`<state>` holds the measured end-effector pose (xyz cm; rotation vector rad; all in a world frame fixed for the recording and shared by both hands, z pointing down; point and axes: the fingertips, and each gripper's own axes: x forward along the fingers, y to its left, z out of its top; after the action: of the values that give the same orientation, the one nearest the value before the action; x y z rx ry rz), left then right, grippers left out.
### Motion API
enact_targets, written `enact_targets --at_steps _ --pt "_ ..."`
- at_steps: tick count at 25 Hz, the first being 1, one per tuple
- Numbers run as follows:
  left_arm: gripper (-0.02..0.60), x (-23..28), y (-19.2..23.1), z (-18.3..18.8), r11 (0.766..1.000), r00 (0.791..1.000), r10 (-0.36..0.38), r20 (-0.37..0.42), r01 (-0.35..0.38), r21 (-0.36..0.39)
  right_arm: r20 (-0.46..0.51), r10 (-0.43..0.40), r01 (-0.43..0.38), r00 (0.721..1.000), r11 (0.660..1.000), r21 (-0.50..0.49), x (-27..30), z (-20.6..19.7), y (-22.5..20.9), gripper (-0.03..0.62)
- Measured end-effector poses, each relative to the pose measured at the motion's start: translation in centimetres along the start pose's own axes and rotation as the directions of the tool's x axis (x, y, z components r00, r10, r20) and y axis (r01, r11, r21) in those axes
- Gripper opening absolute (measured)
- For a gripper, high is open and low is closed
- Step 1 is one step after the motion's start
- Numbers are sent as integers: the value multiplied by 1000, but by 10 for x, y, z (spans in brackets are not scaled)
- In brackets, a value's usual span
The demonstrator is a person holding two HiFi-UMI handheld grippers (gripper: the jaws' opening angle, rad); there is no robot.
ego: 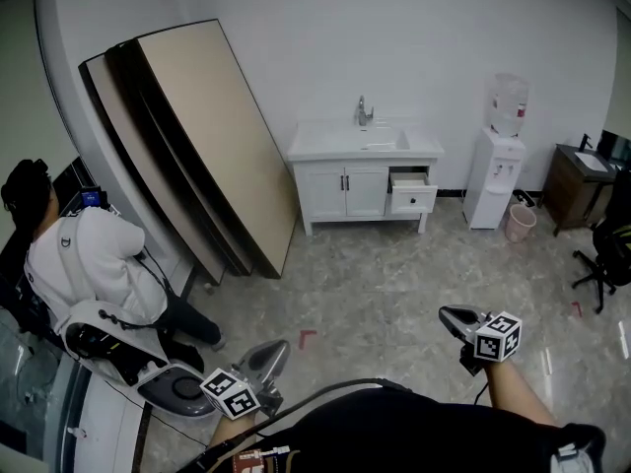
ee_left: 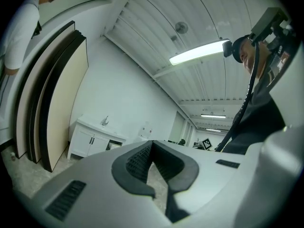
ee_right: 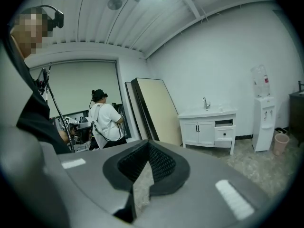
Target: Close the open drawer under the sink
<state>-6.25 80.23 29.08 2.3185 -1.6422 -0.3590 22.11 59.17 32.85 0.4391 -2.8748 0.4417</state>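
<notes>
Left tongs (ego: 268, 361) sit closed and empty. Well ahead across the floor (ego: 394, 274), the drawer (ego: 412, 195) juts open at the sink cabinet's (ego: 340, 191) right end. Right tongs (ego: 455, 317), also closed and empty, look nearer it.

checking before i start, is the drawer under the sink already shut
No, the drawer at the right end of the sink cabinet stands pulled out, its front ahead of the cabinet doors.

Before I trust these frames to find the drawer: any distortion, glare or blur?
Head view: evenly lit, fisheye bends the walls, drawer small but sharp. Left gripper view: ceiling lamp glares, dark vignette corners. Right gripper view: same vignette, drawer clear.
</notes>
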Motion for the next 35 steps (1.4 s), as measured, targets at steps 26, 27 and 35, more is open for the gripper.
enact_targets --at_steps 26,27,35 --pt "-3 273 119 55 985 984 170 54 -170 -3 -30 171 -171 985 985 -16 166 115 -291 2" --pt "-3 282 123 54 985 984 171 46 -171 -3 -29 169 -169 985 986 -7 169 116 -301 2" --pt "-3 340 172 60 990 991 135 -4 -135 -31 -49 107 -104 993 993 59 192 113 -356 2"
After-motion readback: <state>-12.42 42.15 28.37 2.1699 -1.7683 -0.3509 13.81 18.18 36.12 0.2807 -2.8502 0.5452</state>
